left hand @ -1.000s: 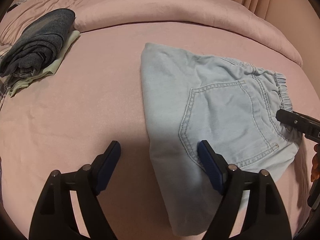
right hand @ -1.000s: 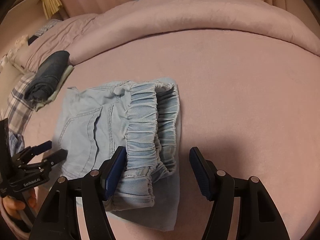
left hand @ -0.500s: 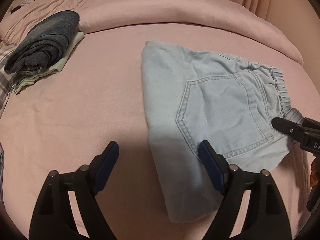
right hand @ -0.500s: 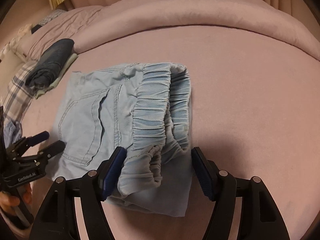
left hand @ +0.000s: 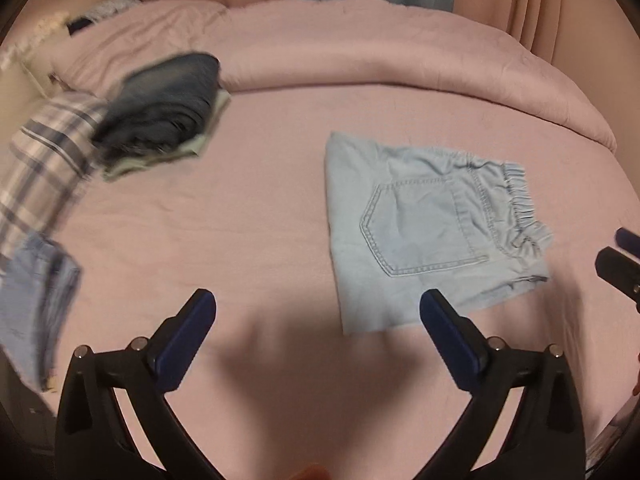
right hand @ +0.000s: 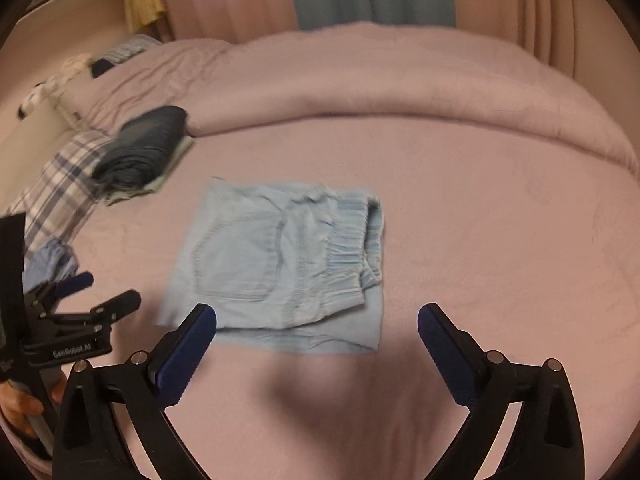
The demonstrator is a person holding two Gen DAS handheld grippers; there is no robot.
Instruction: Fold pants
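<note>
The light blue denim pants (left hand: pixel 424 228) lie folded into a compact rectangle on the pink bed, back pocket up, elastic waistband at the right. They also show in the right wrist view (right hand: pixel 280 264). My left gripper (left hand: pixel 318 340) is open and empty, above the sheet, near the pants' near left corner. My right gripper (right hand: pixel 318 354) is open and empty, just short of the pants' near edge. The left gripper also shows in the right wrist view (right hand: pixel 96 300), left of the pants. The right gripper's tips show at the right edge of the left wrist view (left hand: pixel 620 260).
A stack of folded dark and pale clothes (left hand: pixel 160 116) lies at the back left, also in the right wrist view (right hand: pixel 140 152). A plaid cloth (left hand: pixel 44 168) and a blue garment (left hand: pixel 36 304) lie at the left edge. A rolled pink duvet (left hand: pixel 400 64) runs along the back.
Both grippers have pulled back and up from the folded pants, which now look smaller and farther away. The pants lie still. Both grippers stay open.
</note>
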